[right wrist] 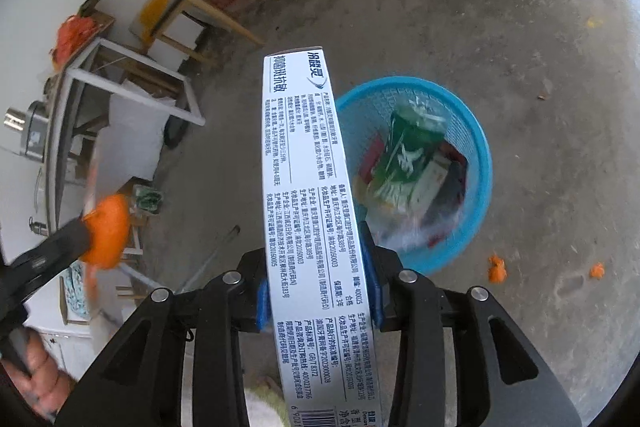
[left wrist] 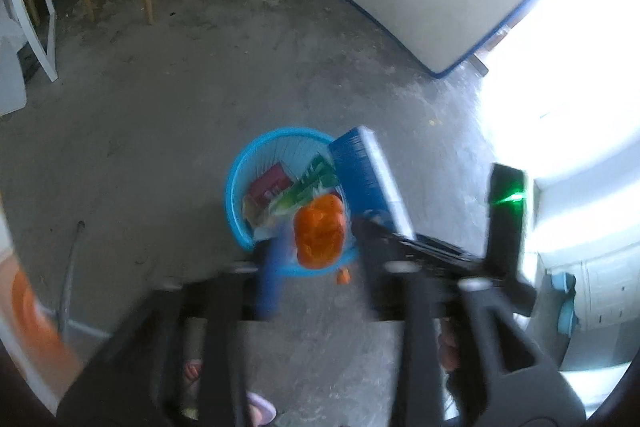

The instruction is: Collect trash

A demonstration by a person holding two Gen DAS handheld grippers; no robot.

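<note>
Orange peel (left wrist: 320, 237) clamped in left gripper (left wrist: 316, 247) above blue basket (right wrist: 478, 143), long box (right wrist: 316, 219) pinched in right gripper (right wrist: 320, 301) beside its rim; both best centred over the opening before release.

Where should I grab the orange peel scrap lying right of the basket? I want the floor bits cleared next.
Pinch the nearer peel scrap from straight above, across its crumpled raised middle: it lies small and low on the bare floor, clear of the blue basket, so side approaches would scrape concrete.
</note>
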